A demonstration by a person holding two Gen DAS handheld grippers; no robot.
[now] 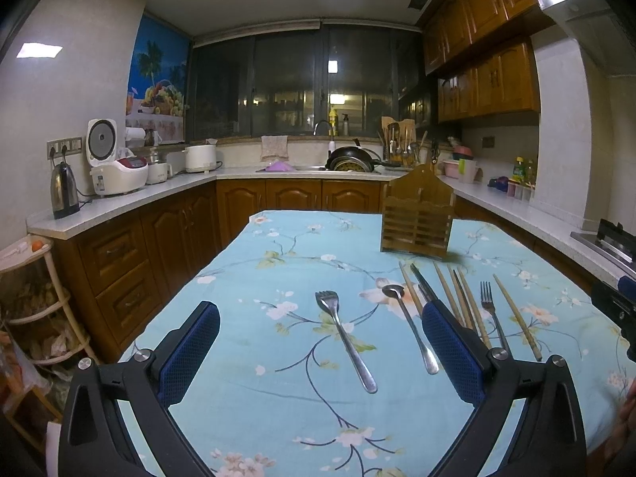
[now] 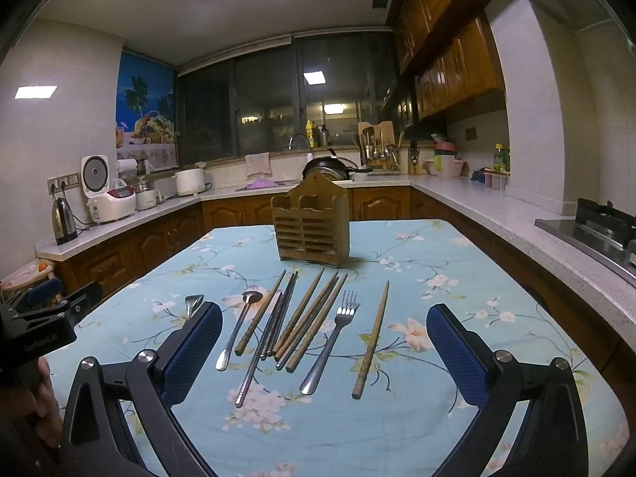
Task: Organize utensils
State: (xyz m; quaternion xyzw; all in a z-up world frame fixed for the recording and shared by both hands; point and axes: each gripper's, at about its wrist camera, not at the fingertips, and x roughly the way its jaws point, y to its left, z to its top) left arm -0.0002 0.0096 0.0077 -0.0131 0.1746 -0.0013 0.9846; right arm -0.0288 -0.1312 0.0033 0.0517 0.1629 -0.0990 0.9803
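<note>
Steel fork [image 2: 192, 305] half hidden behind right hand-held gripper [image 2: 324, 328], both hand-held grippers spread, empty

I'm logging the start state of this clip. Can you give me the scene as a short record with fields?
setting: kitchen, table with a floral blue cloth
holder: wooden holder upright at the far end, looks empty
forks: one fork lying apart on the left, second fork among the chopsticks
spoon: spoon left of the chopsticks
chopsticks: chopsticks lying loose in front of the holder, wooden and metal
left gripper: open, above the cloth, holding nothing
right gripper: open, above the chopsticks, holding nothing
progress: nothing in the holder yet
</note>
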